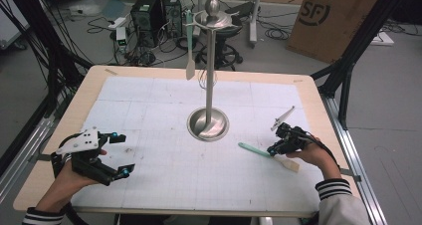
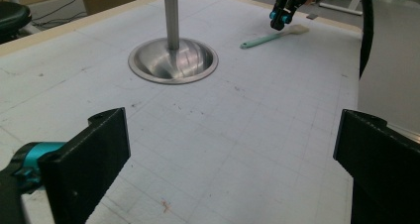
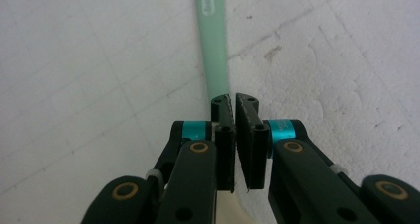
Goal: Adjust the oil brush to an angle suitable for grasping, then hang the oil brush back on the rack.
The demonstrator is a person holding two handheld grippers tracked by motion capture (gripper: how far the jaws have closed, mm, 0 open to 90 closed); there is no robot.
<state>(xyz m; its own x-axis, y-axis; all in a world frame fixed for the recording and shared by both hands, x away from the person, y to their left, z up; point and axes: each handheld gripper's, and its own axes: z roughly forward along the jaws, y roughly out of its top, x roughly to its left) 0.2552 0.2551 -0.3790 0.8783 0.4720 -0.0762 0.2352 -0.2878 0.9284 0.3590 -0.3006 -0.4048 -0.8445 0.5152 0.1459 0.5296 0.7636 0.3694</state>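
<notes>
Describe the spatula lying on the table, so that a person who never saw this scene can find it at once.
Start at the tall metal stand in the middle of the white gridded mat. Look toward the near right part of the mat, where the right hand-held gripper sits: the spatula lies flat under it. It has a mint-green handle and a cream blade, unlike the other spatula, which hangs from the stand's top.

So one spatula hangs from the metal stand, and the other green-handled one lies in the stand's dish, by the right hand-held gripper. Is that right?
Not quite. The second spatula lies on the white mat, outside the stand's dish, as the high view shows. The rest holds: another spatula hangs from the stand, and the right hand-held gripper is at the lying one.
</notes>
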